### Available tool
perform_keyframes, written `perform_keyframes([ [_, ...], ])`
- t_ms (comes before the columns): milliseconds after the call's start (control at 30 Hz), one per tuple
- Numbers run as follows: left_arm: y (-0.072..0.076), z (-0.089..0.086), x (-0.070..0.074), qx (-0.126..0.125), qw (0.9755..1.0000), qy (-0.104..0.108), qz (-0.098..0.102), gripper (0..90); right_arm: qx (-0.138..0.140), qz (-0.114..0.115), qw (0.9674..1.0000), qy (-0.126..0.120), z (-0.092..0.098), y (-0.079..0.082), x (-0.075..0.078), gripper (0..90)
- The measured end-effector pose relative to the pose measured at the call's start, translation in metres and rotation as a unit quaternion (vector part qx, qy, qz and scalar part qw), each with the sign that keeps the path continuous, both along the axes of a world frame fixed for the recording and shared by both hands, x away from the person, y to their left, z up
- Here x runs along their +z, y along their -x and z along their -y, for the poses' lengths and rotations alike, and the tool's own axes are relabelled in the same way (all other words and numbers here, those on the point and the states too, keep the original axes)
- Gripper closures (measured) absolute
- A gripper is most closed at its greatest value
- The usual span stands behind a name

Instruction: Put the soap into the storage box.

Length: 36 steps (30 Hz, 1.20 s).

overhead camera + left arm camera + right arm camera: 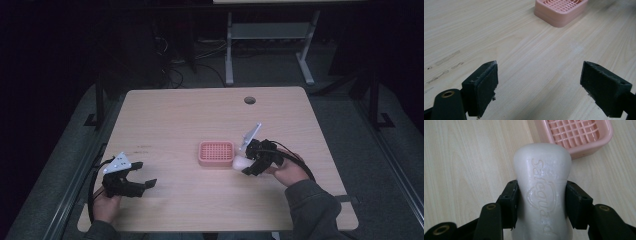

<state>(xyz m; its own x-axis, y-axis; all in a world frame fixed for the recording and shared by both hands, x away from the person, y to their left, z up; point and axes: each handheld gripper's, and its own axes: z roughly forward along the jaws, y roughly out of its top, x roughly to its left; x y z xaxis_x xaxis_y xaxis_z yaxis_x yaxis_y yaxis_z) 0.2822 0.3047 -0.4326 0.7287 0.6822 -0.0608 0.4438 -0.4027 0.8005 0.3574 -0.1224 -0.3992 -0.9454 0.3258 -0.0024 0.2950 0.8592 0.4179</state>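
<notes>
A white bar of soap (542,187) with raised lettering is clamped between the two black pads of my right gripper (541,202). In the high view the right gripper (246,167) holds the soap (240,163) just above the table, right beside the right edge of a pink soap dish (216,153) with a grid floor. In the right gripper view the soap dish (584,135) lies ahead and to the right of the soap. My left gripper (145,175) rests near the front left of the table, jaws wide apart over bare wood (540,82).
The pink dish (560,11) sits ahead of the left gripper, across a stretch of bare tabletop. The wooden table (190,115) has a round cable hole (249,100) at the back. A desk frame stands on the dark floor behind.
</notes>
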Motion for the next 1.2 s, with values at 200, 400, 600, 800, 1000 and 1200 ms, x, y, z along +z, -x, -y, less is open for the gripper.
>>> perform_keyframes([
  [200, 0.000, 0.000, 0.000, 0.000, 1.0000, 0.001, -0.001, 14.0, 0.003, -0.007, 1.0000, -0.006, -0.004, -0.009, 0.002, 48.5],
  [400, 0.000, 0.000, 0.000, 0.000, 1.0000, 0.000, -0.001, 14.0, 0.008, -0.010, 0.9999, -0.002, -0.011, -0.016, 0.004, 48.5],
  [600, 0.000, 0.000, 0.000, -0.001, 1.0000, 0.000, 0.000, 14.0, 0.013, -0.016, 0.9998, -0.003, -0.017, -0.021, 0.003, 48.5],
  [800, 0.000, 0.000, 0.000, -0.001, 1.0000, 0.000, 0.000, 14.0, 0.015, -0.016, 0.9998, -0.001, -0.023, -0.026, 0.004, 48.5],
  [1000, 0.000, 0.000, 0.000, -0.001, 1.0000, 0.001, 0.000, 14.0, 0.021, -0.013, 0.9997, -0.001, -0.031, -0.031, 0.006, 48.5],
  [1200, 0.000, 0.000, 0.000, -0.001, 1.0000, 0.001, 0.000, 14.0, 0.026, -0.013, 0.9996, 0.004, -0.039, -0.037, 0.007, 48.5],
])
